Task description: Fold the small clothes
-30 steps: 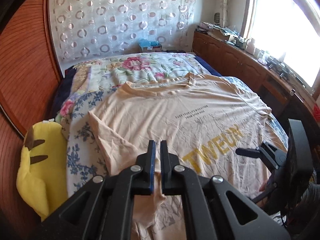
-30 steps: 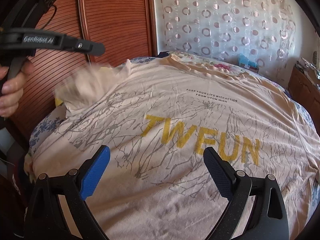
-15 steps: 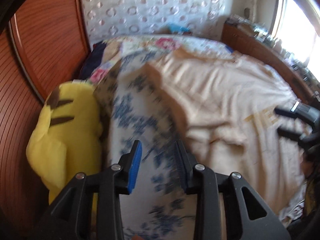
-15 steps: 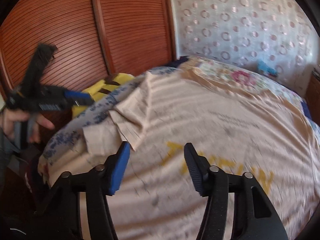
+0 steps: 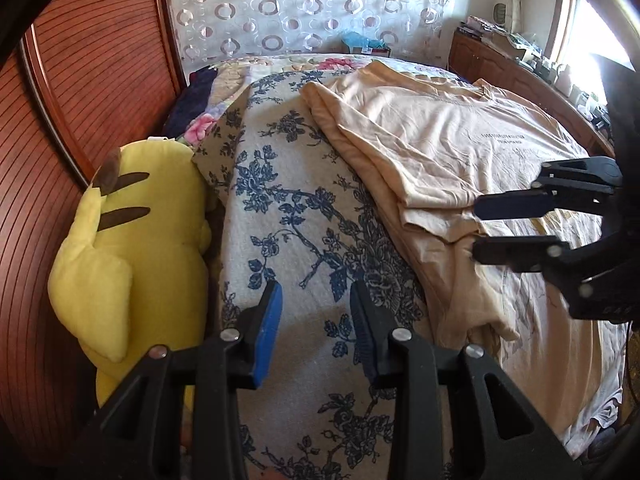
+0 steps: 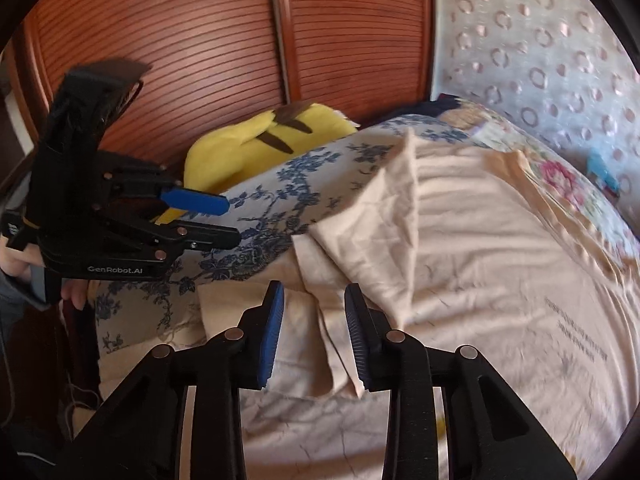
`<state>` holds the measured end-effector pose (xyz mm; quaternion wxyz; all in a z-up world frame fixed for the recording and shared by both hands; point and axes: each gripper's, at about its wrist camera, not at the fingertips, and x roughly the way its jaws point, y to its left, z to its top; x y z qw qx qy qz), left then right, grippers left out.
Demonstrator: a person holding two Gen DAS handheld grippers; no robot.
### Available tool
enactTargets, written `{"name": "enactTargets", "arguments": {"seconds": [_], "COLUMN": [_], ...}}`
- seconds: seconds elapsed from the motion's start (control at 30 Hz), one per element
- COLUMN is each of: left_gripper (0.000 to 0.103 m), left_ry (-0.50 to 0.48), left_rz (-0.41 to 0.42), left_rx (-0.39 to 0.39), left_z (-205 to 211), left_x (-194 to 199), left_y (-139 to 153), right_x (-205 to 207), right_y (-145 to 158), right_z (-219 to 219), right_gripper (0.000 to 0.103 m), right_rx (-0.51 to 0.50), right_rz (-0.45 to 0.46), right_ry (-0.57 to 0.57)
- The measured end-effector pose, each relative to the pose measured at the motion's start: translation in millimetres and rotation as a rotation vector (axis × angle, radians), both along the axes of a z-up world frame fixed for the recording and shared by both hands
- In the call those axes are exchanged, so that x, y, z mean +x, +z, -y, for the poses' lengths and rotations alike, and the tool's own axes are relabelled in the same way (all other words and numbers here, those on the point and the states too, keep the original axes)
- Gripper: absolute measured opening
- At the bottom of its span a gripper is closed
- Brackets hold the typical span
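Note:
A peach T-shirt (image 5: 460, 136) lies on the bed, its left side folded over onto the body; it also shows in the right wrist view (image 6: 460, 248). My left gripper (image 5: 316, 308) is open and empty above the blue-flowered blanket (image 5: 288, 208), left of the shirt. My right gripper (image 6: 314, 312) is open and empty, just above the shirt's folded left edge. The right gripper shows in the left wrist view (image 5: 480, 226), and the left gripper in the right wrist view (image 6: 232, 220).
A yellow plush toy (image 5: 120, 248) lies at the bed's left edge against the red-brown slatted wardrobe (image 5: 80, 80). A patterned curtain (image 5: 304, 4) hangs behind the bed. A wooden sideboard (image 5: 520, 68) with clutter stands at the right under the window.
My left gripper let go of the shirt's left side, which now lies folded over, and moved left over the blanket. My right gripper narrowed and swung left to the folded edge.

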<state>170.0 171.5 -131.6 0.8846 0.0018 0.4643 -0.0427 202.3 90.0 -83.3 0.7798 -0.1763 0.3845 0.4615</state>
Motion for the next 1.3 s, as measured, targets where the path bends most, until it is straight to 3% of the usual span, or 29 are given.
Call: {"name": "enactTargets", "arguments": {"seconds": [0.23,0.57,0.83,1.07,1.2,1.3], "left_gripper": [0.034,0.034,0.034,0.034,0.034,0.034], "left_ry": [0.023,0.035,0.013,-0.007,-0.015,-0.014], "left_rz": [0.03,0.082,0.114,0.139,0.155,0.173], "left_rx": [-0.008,-0.031,-0.063,-0.066,-0.065,-0.054], "left_z": [-10,-14,-1,15,20,21], "left_x": [-11,-20,-27,-25,-30,-36], "left_y": [12,29,35,41,47,53], "right_x": [16,16,27,54,44,31], "right_y": [-11,-16,23,27,27,26], "right_z": [-24,-33,24,69,83,86], "right_gripper": [0.029,0.003,0.002,0.005,0.02,0.031], "right_rx": [-0.025,-0.086,0.053,0.036,0.046,0.099], "right_rz": [-0.036,0.063,0.116,0.119,0.132,0.089], "right_ry": [0.031,0.002,-0.172,-0.335,-0.366,-0.353]}}
